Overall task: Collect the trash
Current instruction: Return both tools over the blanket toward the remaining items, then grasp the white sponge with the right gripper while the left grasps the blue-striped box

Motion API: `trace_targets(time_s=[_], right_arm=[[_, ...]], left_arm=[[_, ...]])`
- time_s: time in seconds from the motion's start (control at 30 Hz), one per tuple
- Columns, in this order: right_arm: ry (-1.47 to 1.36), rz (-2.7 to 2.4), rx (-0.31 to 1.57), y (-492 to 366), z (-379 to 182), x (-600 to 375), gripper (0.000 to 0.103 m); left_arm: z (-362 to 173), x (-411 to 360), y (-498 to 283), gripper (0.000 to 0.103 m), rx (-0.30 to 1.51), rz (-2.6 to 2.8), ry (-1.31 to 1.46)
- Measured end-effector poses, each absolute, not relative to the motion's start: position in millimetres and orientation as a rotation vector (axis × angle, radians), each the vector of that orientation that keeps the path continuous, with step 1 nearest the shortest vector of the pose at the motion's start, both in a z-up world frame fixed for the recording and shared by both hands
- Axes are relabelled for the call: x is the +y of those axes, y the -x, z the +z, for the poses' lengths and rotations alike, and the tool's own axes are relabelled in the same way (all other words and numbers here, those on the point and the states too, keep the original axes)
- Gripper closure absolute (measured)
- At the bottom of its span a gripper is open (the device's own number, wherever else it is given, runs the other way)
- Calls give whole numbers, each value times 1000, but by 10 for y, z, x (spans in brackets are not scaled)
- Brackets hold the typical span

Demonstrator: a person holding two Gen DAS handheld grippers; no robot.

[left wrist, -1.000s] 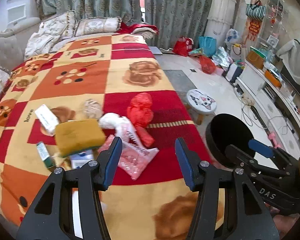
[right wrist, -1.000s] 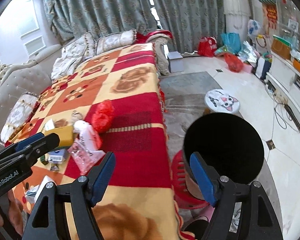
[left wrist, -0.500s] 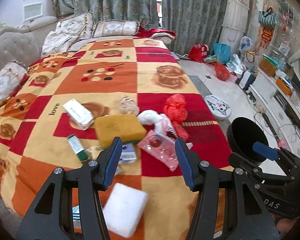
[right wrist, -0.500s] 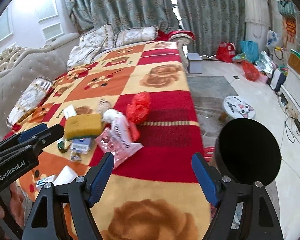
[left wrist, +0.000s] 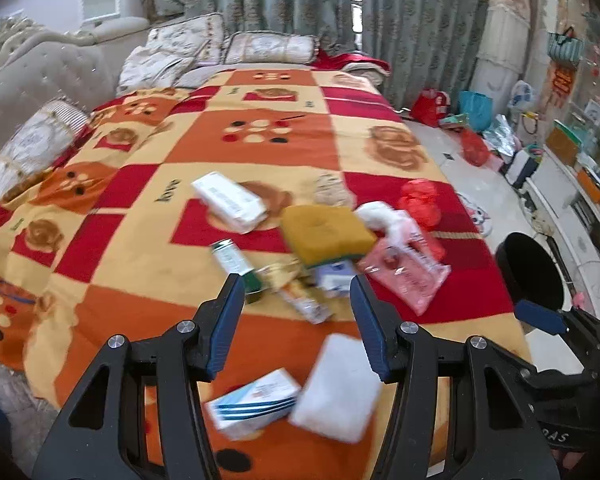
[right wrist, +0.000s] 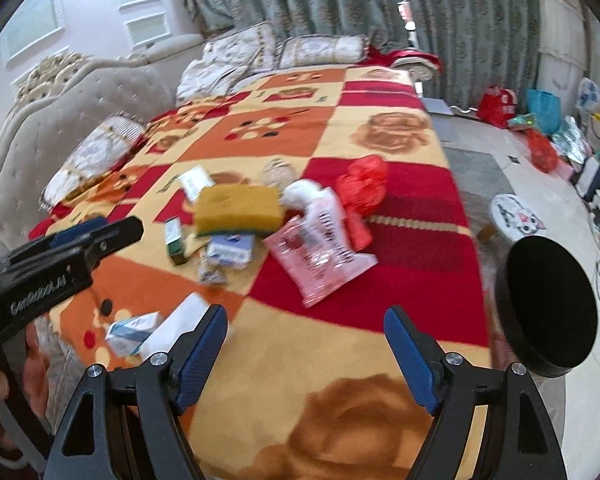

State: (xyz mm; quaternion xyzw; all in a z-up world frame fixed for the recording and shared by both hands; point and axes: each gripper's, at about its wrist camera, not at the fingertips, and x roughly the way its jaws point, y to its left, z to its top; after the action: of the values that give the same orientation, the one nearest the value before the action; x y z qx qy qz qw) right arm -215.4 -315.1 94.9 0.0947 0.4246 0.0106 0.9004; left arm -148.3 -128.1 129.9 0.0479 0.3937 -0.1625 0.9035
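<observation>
Trash lies on a checked blanket (left wrist: 132,280): a yellow sponge (left wrist: 326,234), a pink plastic bag (left wrist: 406,268), a red bag (left wrist: 420,200), a white packet (left wrist: 230,202), a green box (left wrist: 236,264), a white pad (left wrist: 336,388) and a blue-white box (left wrist: 256,404). My left gripper (left wrist: 298,320) hovers open over small wrappers, holding nothing. My right gripper (right wrist: 306,354) stands open above bare blanket, short of the pink bag (right wrist: 324,256) and the sponge (right wrist: 238,210). A black bin (right wrist: 548,304) stands off the bed's right side.
Pillows (left wrist: 260,46) and a tufted headboard (left wrist: 40,64) line the far and left sides. On the floor at right are a cat-face stool (right wrist: 518,220), bags (left wrist: 474,148) and cables. The left gripper's body (right wrist: 60,256) crosses the right wrist view, with a hand below it.
Both grippers have shifted left along the bed's near edge. The trash pile has slid right in the left wrist view, and the white pad and blue-white box have come into view.
</observation>
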Motion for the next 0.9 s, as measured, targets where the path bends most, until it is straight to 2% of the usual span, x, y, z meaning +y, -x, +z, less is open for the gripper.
trace_targets(time_s=[0.37, 0.83, 0.87, 0.9], right_arm=[[-218, 185, 1003, 1937, 631, -2486, 24], [-253, 172, 1082, 1499, 288, -2273, 22], [-242, 175, 1070, 1499, 286, -2284, 25], [-220, 179, 1064, 1502, 284, -2287, 32]], left_arm=[[1135, -589, 1456, 49, 858, -221, -87], [949, -303, 1507, 49, 929, -265, -66], [929, -305, 1510, 49, 938, -280, -64], [903, -308, 1520, 49, 949, -304, -59]])
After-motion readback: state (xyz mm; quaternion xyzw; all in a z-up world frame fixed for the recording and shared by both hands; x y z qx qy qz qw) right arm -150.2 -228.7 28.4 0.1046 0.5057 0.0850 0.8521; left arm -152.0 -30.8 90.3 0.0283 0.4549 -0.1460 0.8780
